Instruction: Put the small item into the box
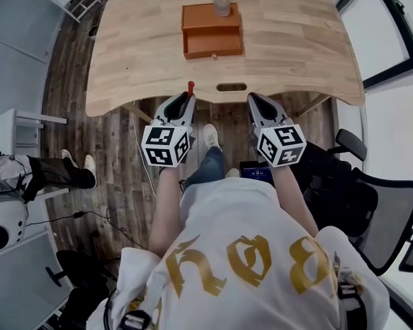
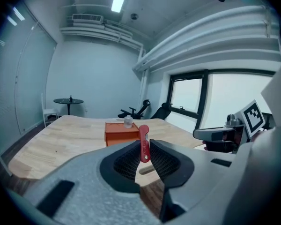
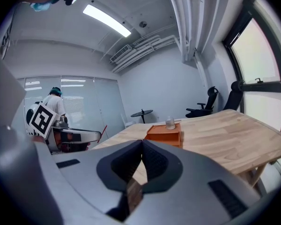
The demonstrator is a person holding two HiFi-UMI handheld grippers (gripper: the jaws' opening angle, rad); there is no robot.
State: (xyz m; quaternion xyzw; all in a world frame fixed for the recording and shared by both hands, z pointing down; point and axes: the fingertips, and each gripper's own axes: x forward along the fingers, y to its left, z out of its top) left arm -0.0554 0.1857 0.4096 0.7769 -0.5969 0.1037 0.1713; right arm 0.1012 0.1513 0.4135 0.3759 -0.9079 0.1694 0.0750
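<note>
Before you stands a pale wooden table (image 1: 296, 47) with rounded corners. Only one thing rests directly on its top: an orange box (image 1: 212, 33), about midway between the left and right edges and nearer the far edge. A narrow slot (image 1: 231, 86) is cut just inside the near edge.

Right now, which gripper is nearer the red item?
Left. The left gripper has the red item clamped upright between its jaws. The right gripper, shut and empty, is level with it off to the right, clear of the item.
</note>
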